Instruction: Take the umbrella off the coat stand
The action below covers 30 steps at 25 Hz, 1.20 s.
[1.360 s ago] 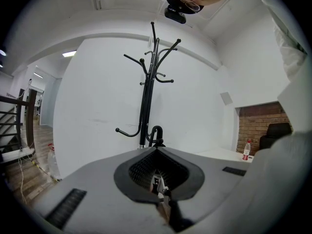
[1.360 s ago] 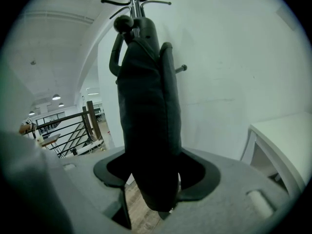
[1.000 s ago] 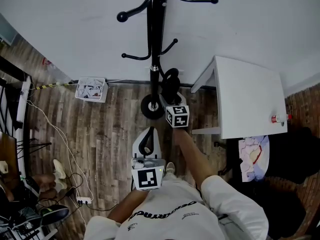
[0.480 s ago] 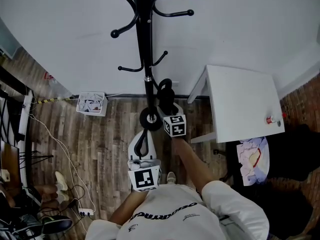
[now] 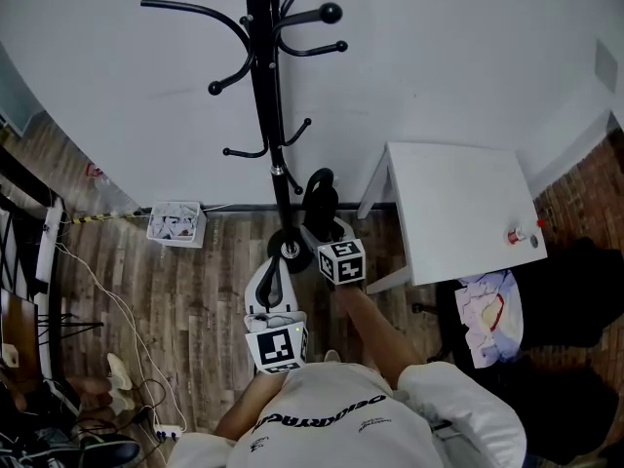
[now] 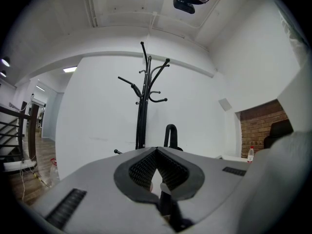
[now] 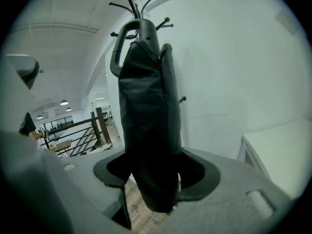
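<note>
The black coat stand [image 5: 258,96] rises against the white wall, and its round base [image 5: 288,250] sits on the wood floor. A folded black umbrella [image 7: 146,121] with a loop handle [image 7: 119,40] stands upright between the jaws of my right gripper [image 7: 156,172], which is shut on it. From above, the umbrella [image 5: 319,193] is just right of the pole, held by the right gripper [image 5: 324,226]. My left gripper [image 5: 276,267] hovers lower left of it, shut and holding nothing. The left gripper [image 6: 157,152] points level at the stand [image 6: 142,101].
A white table [image 5: 453,213] stands right of the stand, with a red-capped bottle [image 5: 514,235] on it. A white basket of papers [image 5: 175,224] sits by the wall at left. Cables [image 5: 107,261] trail over the floor. A dark seat with cloth [image 5: 487,310] is at lower right.
Both grippers have risen, the right one further, carrying the umbrella with it. The head view has tipped up, so more of the stand's upper hooks show.
</note>
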{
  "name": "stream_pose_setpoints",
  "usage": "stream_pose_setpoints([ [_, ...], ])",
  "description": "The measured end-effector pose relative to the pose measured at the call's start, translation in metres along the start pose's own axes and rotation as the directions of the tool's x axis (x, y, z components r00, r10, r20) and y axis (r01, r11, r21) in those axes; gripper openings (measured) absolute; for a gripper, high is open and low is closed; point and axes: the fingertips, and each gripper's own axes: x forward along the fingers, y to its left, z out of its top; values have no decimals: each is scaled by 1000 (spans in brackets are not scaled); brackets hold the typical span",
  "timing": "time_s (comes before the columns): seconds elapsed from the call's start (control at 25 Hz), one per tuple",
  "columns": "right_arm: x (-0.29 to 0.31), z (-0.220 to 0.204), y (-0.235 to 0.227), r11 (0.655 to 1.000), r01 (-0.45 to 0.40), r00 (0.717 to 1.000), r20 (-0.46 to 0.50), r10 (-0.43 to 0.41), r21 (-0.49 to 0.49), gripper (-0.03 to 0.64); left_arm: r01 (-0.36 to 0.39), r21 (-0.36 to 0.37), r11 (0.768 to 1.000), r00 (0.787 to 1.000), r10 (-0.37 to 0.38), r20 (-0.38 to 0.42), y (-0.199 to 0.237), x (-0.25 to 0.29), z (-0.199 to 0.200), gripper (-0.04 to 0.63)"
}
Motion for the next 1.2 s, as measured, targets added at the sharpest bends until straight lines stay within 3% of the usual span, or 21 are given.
stream_pose_setpoints([
  [1.2,-113,97,37,1000,-31,980,195,30,-1,262,56,-10,998,998,-56,-6,-13,8,15,-2],
])
